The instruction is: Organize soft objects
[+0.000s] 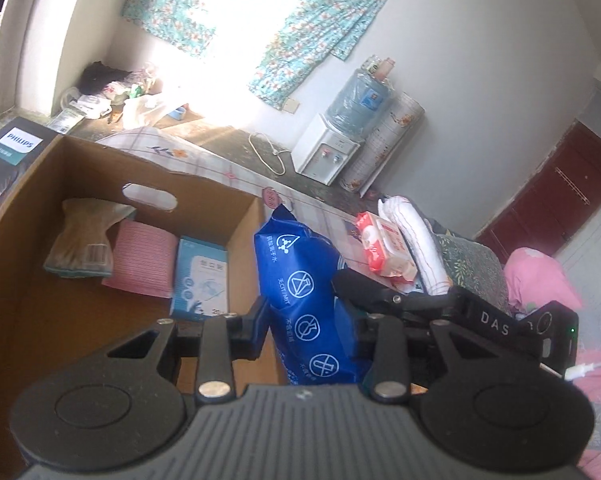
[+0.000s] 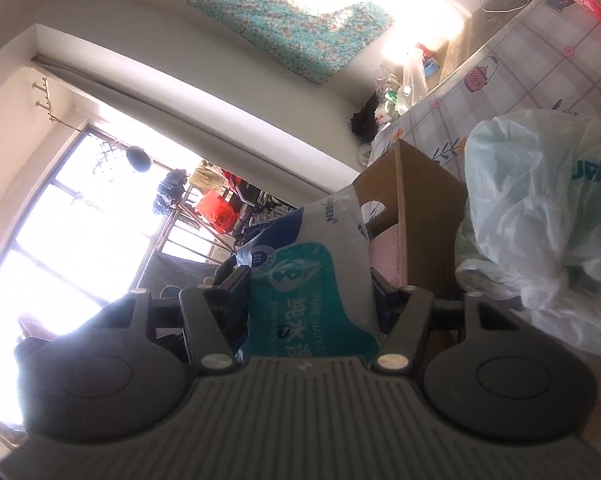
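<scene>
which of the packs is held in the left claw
The blue wipes pack, upright between the left claw's fingers beside the cardboard box. The red-and-white pack lies on the table; the light-blue pack sits inside the box.

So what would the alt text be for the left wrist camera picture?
The left gripper pinches a blue wipes pack beside an open cardboard box holding a pink cloth and glove.

The wipes pack (image 1: 308, 300) is deep blue with white round icons; from the right wrist view it (image 2: 312, 300) shows teal and white. The cardboard box (image 1: 80, 184) is brown. Inside, a folded cloth (image 1: 142, 258) is pink with fine stripes. The curtain (image 1: 300, 20) is turquoise with small flowers.
</scene>
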A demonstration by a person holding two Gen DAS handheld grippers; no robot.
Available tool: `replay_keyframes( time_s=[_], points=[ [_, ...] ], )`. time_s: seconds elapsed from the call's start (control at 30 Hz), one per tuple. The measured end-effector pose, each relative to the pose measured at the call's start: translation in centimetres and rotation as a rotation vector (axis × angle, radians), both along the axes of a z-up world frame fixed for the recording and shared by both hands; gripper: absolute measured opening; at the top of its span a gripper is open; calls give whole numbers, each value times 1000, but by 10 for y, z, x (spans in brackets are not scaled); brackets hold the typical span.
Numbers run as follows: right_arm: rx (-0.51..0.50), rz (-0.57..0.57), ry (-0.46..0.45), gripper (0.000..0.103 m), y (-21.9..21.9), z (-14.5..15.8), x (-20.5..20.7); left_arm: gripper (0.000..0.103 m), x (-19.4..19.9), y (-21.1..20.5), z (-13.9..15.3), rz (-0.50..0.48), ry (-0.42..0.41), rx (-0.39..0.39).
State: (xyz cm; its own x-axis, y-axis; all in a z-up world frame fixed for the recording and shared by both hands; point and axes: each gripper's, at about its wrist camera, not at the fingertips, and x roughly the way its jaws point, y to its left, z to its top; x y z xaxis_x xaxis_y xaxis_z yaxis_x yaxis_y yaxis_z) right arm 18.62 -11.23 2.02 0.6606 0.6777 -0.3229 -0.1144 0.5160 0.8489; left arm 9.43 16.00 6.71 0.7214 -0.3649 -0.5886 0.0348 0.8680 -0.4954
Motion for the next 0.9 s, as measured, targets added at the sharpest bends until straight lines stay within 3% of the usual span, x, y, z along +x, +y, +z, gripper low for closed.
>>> replay_keyframes(
  time_s=[0.23,0.33,0.4,0.47,0.7,0.8,0.9],
  points=[
    [-296,66,-29,62,82,5,9,34,15,45,-32,14,128,-8],
    [-395,59,-61,62,88,6,-1,36,32,48,-60,32,247,61],
    [-408,54,-78,62,81,8,-9,36,40,50,-81,40,342,74],
    [-406,41,-80,62,70,10,-12,36,43,49,-95,32,381,68],
    [-393,-17,-91,62,30,18,-20,48,49,27,-98,6,376,120],
    [-370,-37,-74,62,15,13,-22,47,54,13,-98,-8,360,160],
    [-356,-40,-61,62,8,8,-24,44,61,4,-98,-15,361,146]
  ],
)
